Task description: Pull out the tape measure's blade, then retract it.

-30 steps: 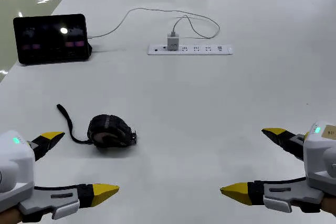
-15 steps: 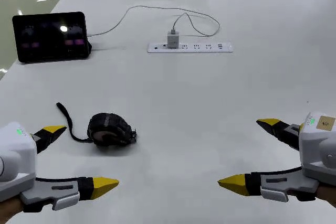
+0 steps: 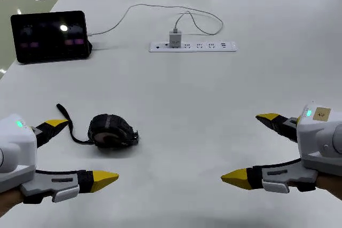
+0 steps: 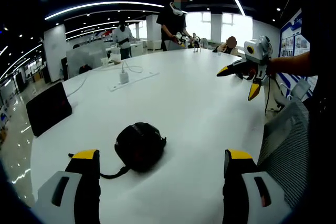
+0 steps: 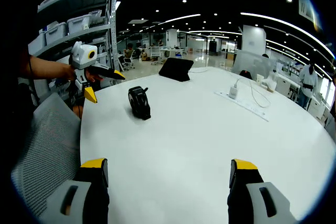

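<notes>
- The left gripper has its yellow-tipped jaws spread wide with nothing between them. It hangs just above the white table.
- The right gripper is likewise spread wide and empty, with bare tabletop ahead of it.
- The tape measure, a dark rounded case, lies flat on the table just ahead of the left gripper and slightly toward the right one, touching neither.
- In the left gripper view the case sits between the two jaw tips, a little off centre toward the left jaw, so that gripper points almost straight at it.
- In the right gripper view the case is well ahead and off to the left, close to the left gripper's tips, so the left gripper is much the nearer.
- Its black wrist strap trails from the case's far side and ends near the left gripper's outer jaw.
- A small nub on the side facing the right gripper looks like the blade's end hook, though it is too small to be sure.
- If so, the case's long axis runs crosswise from one gripper toward the other, strap end by the left and blade mouth toward the right.
- Judged from that, the left gripper would pin the case while the right crosses the gap to take the hook. The blade is not yet drawn.
</notes>
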A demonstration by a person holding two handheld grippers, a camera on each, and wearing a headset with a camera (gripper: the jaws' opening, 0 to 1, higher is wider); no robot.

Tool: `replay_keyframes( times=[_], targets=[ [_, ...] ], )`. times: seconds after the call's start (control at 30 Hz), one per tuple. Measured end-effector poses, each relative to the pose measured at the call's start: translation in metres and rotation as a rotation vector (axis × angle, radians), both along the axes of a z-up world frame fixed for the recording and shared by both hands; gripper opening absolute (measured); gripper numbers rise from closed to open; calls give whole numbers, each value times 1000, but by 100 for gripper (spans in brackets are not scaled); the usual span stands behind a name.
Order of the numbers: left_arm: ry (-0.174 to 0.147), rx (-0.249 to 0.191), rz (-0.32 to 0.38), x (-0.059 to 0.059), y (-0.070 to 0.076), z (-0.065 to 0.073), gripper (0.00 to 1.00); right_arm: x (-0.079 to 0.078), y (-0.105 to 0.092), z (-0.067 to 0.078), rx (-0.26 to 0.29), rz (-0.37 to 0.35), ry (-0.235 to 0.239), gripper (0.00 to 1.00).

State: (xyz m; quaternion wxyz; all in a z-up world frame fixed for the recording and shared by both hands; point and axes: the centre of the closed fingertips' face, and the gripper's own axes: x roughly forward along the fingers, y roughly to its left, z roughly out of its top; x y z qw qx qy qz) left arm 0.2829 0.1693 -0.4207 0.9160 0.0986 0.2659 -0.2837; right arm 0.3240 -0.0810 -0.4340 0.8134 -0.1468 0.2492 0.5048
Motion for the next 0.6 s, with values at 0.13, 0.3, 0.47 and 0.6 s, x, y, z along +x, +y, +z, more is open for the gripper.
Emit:
replay_keyframes(
  times=[0.13,0.3,0.47,0.6],
  targets=[
    [1,7,-7,3,1,0,94,3,3,-2,-8,20,3,95],
    [-1,13,-14,6,4,0,92,7,6,-3,-10,42,-1,94],
    [3,21,-28,9,5,-1,89,11,11,-4,-16,71,-5,93],
    [8,29,-46,11,6,-3,85,13,15,-6,-23,96,-8,92]
  ],
)
